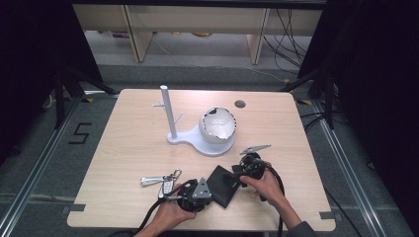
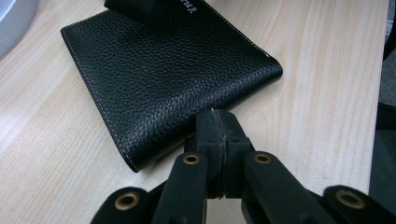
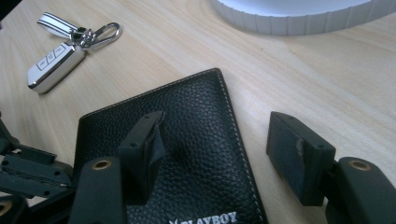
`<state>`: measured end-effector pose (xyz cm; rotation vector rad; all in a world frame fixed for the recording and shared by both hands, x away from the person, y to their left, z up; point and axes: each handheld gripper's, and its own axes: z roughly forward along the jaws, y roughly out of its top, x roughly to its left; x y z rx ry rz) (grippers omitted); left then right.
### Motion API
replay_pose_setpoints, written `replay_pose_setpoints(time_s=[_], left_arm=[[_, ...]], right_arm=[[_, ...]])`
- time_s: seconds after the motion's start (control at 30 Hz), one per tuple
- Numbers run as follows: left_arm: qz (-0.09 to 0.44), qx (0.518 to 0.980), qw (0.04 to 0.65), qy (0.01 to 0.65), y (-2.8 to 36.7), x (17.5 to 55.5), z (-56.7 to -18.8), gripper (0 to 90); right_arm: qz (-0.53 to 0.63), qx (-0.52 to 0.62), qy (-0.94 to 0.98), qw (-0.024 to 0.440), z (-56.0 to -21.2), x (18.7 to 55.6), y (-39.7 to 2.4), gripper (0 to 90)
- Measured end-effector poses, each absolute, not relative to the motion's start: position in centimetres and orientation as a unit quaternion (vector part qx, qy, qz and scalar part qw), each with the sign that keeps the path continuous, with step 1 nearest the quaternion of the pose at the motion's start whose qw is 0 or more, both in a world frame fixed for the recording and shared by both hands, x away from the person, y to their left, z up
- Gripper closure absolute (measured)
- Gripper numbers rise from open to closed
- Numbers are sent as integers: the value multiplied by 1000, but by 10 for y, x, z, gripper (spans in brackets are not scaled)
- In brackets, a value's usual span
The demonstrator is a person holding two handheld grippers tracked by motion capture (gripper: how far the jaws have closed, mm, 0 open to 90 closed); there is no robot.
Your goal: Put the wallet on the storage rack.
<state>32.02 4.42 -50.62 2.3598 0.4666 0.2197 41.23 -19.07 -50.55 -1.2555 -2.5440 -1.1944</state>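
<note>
One black grained-leather wallet (image 1: 221, 186) with pale stitching lies flat on the pale wooden table (image 1: 128, 143), between the two grippers, its long axis running on a slant from the near edge of the table up and away toward the white stand. In the left gripper view its folded spine faces left and a rounded corner points to the right, just ahead of the jaws. The left gripper (image 2: 218, 128) has its jaws pressed together at the wallet's near edge; whether a sliver of leather sits between the pads is hard to tell from this angle, since they look closed on themselves. The right gripper (image 3: 224, 149) stands spread, with one jaw over the wallet's face near its embossed lettering and the other over bare wood just beyond the stitched edge, so the edge lies between the jaws with neither pad pressing on it. Up and to the left of the right gripper lies one silver-and-white car key fob on a metal clip ring (image 3: 65, 49), well apart from the wallet. Ahead of it is one white plastic stand with an upright peg and a round base (image 1: 170, 116), which bears one crumpled white bowl-shaped shell (image 1: 218, 126). Bare table lies open to the right gripper's right.
</note>
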Motion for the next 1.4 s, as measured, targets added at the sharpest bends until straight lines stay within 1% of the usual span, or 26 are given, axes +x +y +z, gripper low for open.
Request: replay_pose_setpoints(time_s=[0.03, 0.07, 0.1, 0.17, 0.2, 0.3, 0.43, 0.47, 0.53, 0.57, 0.6, 0.63, 0.7, 0.77, 0.83, 0.87, 0.9, 0.97, 1.0, 1.13, 1.17, 1.2, 1.23, 1.3, 1.33, 1.4], left_arm=[[87, 920, 343, 170, 46, 322, -505, 887], [84, 920, 344, 170, 46, 323, -506, 887], [83, 911, 358, 189, 44, 321, -507, 886], [86, 911, 356, 187, 43, 321, -508, 888], [89, 912, 355, 186, 43, 320, -508, 888], [89, 911, 355, 188, 43, 320, -508, 888], [90, 911, 356, 187, 43, 320, -508, 889], [89, 911, 356, 188, 43, 320, -508, 889], [95, 913, 351, 183, 43, 320, -508, 889], [90, 913, 354, 181, 43, 320, -508, 890], [92, 913, 354, 183, 43, 320, -508, 890], [94, 913, 352, 184, 43, 320, -508, 890], [93, 912, 354, 185, 43, 320, -508, 890], [90, 913, 353, 182, 43, 319, -508, 890], [91, 915, 350, 179, 43, 319, -507, 890], [91, 913, 353, 182, 43, 319, -508, 890], [90, 913, 354, 182, 43, 318, -508, 890], [93, 914, 350, 180, 43, 319, -507, 889], [94, 915, 349, 180, 43, 319, -507, 890], [98, 914, 351, 180, 42, 317, -508, 890], [96, 914, 350, 181, 42, 318, -508, 890], [96, 914, 350, 180, 42, 318, -507, 890], [96, 914, 350, 180, 42, 318, -507, 890], [97, 915, 349, 176, 42, 317, -507, 890], [96, 913, 352, 181, 42, 317, -508, 890], [99, 915, 348, 176, 42, 317, -507, 889]], right_arm=[[-387, -407, -827, 36, -505, 412, -191, 386], [-385, -412, -825, 36, -505, 412, -190, 391], [-386, -411, -825, 34, -505, 411, -189, 398], [-387, -417, -821, 46, -505, 410, -188, 410], [-390, -417, -820, 52, -506, 410, -187, 402], [-389, -425, -816, 51, -506, 409, -187, 402], [-386, -438, -809, 66, -504, 408, -188, 400], [-386, -454, -799, 80, -504, 408, -189, 401], [-398, -454, -793, 85, -504, 409, -193, 406], [-401, -459, -786, 101, -503, 410, -194, 411], [-406, -454, -788, 91, -503, 411, -197, 420], [-410, -453, -786, 93, -503, 411, -198, 430], [-411, -462, -778, 115, -500, 409, -199, 446], [-413, -456, -781, 108, -501, 410, -200, 460], [-415, -454, -781, 114, -501, 410, -200, 472], [-413, -446, -788, 98, -501, 410, -201, 476], [-411, -446, -789, 98, -500, 410, -201, 483], [-410, -450, -787, 98, -500, 410, -202, 512], [-408, -458, -782, 111, -500, 409, -203, 524], [-410, -454, -783, 110, -503, 412, -206, 548], [-409, -458, -782, 105, -502, 412, -206, 565], [-415, -453, -781, 111, -502, 412, -207, 582], [-415, -460, -778, 105, -501, 411, -208, 606], [-429, -455, -772, 116, -500, 412, -211, 641], [-425, -461, -771, 108, -499, 411, -212, 658], [-429, -453, -772, 122, -498, 410, -211, 704]])
